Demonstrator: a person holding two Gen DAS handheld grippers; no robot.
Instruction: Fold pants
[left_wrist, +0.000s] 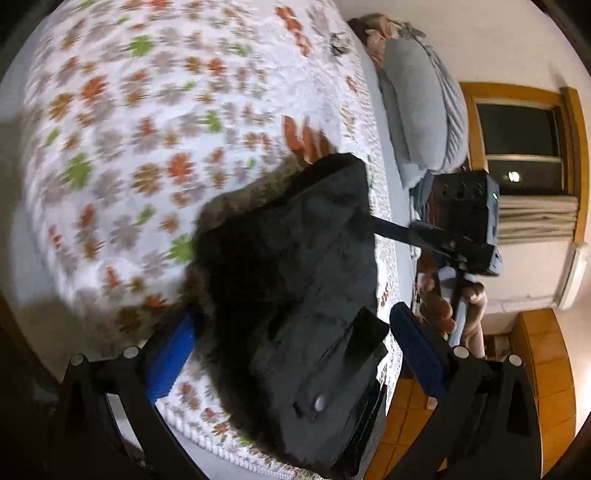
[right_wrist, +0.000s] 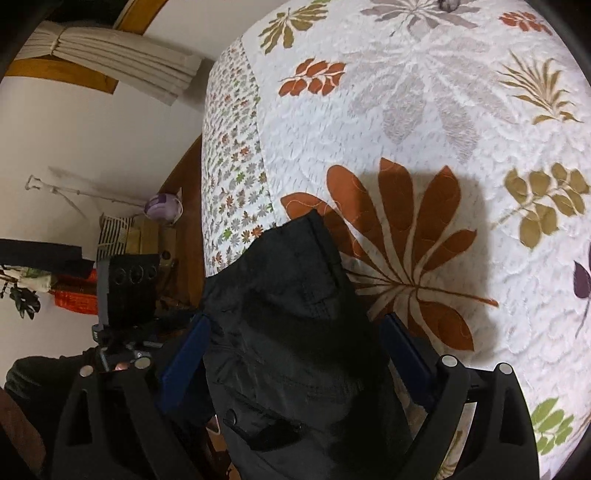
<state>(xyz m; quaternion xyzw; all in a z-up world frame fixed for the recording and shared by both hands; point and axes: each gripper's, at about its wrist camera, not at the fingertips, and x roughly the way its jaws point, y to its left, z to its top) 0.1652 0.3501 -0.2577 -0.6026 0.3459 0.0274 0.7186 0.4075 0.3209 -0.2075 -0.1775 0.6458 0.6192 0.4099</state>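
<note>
Lying at the bed's edge on the flowered quilt (left_wrist: 122, 122), the black pants (left_wrist: 295, 280) sit bunched between the left gripper (left_wrist: 291, 350)'s wide-spread blue fingers (left_wrist: 171, 354). From the right wrist, the right gripper (right_wrist: 295, 363) is spread too, around the pants (right_wrist: 291, 332) at the quilt's (right_wrist: 443, 110) edge.

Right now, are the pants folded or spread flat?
Folded: the black pants sit as a compact layered bundle at the quilt's edge, button pocket on top.

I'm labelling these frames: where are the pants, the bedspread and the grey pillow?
pants (left_wrist: 295, 266), left wrist view, middle of the dark fabric
bedspread (right_wrist: 424, 92), right wrist view, bare quilted top
pillow (left_wrist: 421, 107), left wrist view, grey face
</note>
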